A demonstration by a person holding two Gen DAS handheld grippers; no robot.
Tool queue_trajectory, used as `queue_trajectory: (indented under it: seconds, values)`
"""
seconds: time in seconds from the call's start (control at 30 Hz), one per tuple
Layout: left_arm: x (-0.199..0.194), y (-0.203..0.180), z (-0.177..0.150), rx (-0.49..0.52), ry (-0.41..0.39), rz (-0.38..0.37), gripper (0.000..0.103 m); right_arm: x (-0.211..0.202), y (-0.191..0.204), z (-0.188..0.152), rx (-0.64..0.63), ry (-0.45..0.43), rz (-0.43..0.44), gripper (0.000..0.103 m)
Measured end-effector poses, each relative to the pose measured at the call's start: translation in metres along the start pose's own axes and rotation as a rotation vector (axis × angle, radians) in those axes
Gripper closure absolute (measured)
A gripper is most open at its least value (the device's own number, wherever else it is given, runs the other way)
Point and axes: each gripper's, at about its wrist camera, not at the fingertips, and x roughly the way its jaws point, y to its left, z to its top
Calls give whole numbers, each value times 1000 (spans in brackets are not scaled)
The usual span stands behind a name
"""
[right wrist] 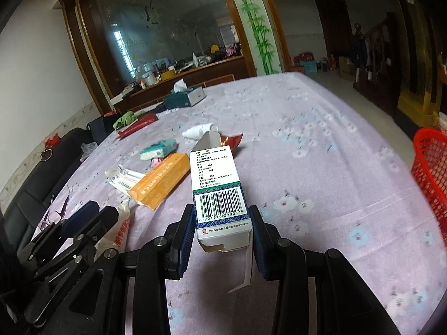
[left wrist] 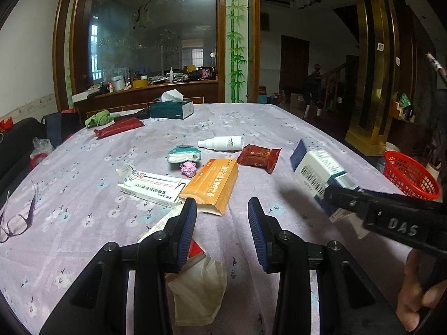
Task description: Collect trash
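My right gripper (right wrist: 222, 217) is shut on a white and blue medicine box (right wrist: 218, 178) with a barcode, held above the table. From the left wrist the same box (left wrist: 315, 167) hangs at the right, with the right gripper (left wrist: 335, 192) on its near end. My left gripper (left wrist: 222, 209) is open and empty above the cloth, just short of an orange box (left wrist: 209, 184). Beyond lie a long white box (left wrist: 151, 187), a pink crumpled wad (left wrist: 188, 169), a tissue pack (left wrist: 184, 155), a white bottle (left wrist: 223, 142) and a red wrapper (left wrist: 259, 155). A cream bag (left wrist: 198, 293) lies under the left fingers.
A red mesh basket (left wrist: 408, 176) sits off the table's right edge. Glasses (left wrist: 16, 217) lie at the near left. A tissue box (left wrist: 171, 107), a dark red pack (left wrist: 118, 128) and a green cloth (left wrist: 99, 118) are at the far left. A hand (left wrist: 416, 293) holds the right gripper.
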Motion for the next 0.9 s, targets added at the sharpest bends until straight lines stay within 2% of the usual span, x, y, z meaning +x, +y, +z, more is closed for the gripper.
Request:
queue_trajectory:
  seconds: [0.33, 0.5, 0.6, 0.7, 0.83, 0.9]
  values:
    - [-18, 8, 15, -51, 2, -90, 68, -22, -8, 1, 68, 8, 48, 63]
    - [0, 20, 18, -83, 108, -126, 66, -22, -7, -2, 64, 17, 61, 63]
    - [21, 24, 28, -69, 207, -161, 47, -20, -8, -3, 68, 24, 73, 63]
    - [30, 36, 35, -100, 231, -117, 47, -21, -12, -4, 76, 23, 83, 63]
    - [27, 59, 28, -203, 300, -197, 47, -18, -15, -5, 80, 34, 93, 62]
    - [25, 65, 17, -218, 348, -218, 47, -18, -17, -7, 82, 38, 104, 63]
